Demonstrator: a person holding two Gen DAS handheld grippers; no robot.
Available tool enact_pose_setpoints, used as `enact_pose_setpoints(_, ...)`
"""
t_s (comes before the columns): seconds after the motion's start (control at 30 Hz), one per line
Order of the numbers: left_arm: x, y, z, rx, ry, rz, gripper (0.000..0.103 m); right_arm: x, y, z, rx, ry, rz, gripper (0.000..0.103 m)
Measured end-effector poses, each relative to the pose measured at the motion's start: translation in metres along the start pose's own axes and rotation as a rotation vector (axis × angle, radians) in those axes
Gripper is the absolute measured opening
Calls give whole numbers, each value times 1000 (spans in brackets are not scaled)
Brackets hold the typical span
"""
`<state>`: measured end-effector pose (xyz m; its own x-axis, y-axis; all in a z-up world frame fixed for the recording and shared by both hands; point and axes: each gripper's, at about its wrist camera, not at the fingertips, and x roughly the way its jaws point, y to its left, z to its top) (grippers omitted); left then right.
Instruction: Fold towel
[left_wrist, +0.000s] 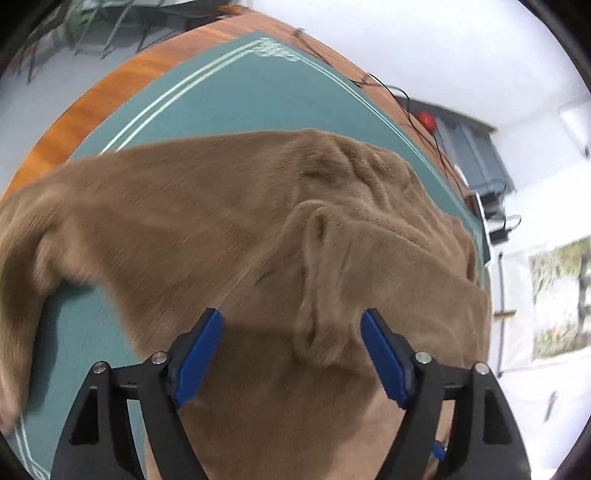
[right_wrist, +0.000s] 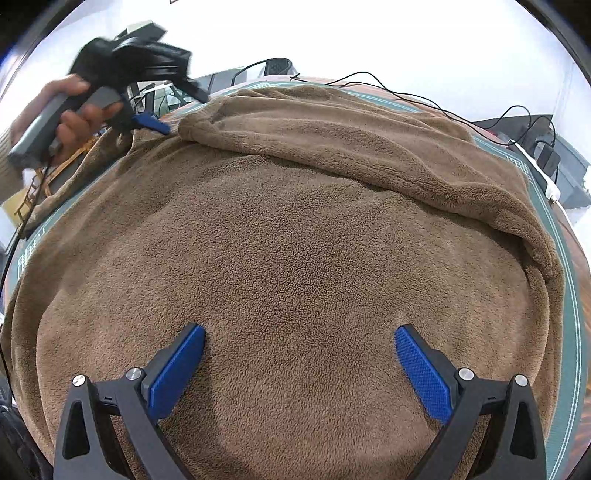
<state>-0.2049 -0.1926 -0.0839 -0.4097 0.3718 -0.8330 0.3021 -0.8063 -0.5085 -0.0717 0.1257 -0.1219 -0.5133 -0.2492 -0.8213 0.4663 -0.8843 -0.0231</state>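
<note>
Nearest in the right wrist view, the right gripper (right_wrist: 300, 341) hangs over the brown towel (right_wrist: 295, 240) with its blue fingers (right_wrist: 177, 369) spread wide and nothing between them; the pile beneath them lies flat and smooth. The towel covers most of the green mat (right_wrist: 567, 295) on the tabletop (right_wrist: 581, 291); farther back a folded-over flap makes a thick, rumpled band across its far side.

In the left wrist view, the left gripper (left_wrist: 291, 325) points down at the same towel (left_wrist: 221, 206), its fingers (left_wrist: 199, 358) parted with a raised ridge of cloth standing between them, untouched by either pad; the towel is not gripped. Beyond, bare mat (left_wrist: 229, 96) with pale border lines reaches to the wooden tabletop (left_wrist: 122, 85) edge.

Far left in the right wrist view, a hand (right_wrist: 70, 122) holds the left gripper's handle above the towel's far corner; black cables (right_wrist: 424, 101) trail along the far edge; no containers are visible.
</note>
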Motion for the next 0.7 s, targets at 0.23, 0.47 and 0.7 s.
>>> enact_pose_setpoints(0.23,-44,70,-45,-224,-39,-90,81,1,-1,-1,-1,-1,-1,103)
enact_pose_setpoints(0.47,-90,138,-87,-440,-112,-128,81,2,-1,-1,-3,-2,-2,103)
enact_pose_setpoints(0.7,-138,198,-140,-677,-221,-77,81,2,0,-1,-3,-2,-2,103)
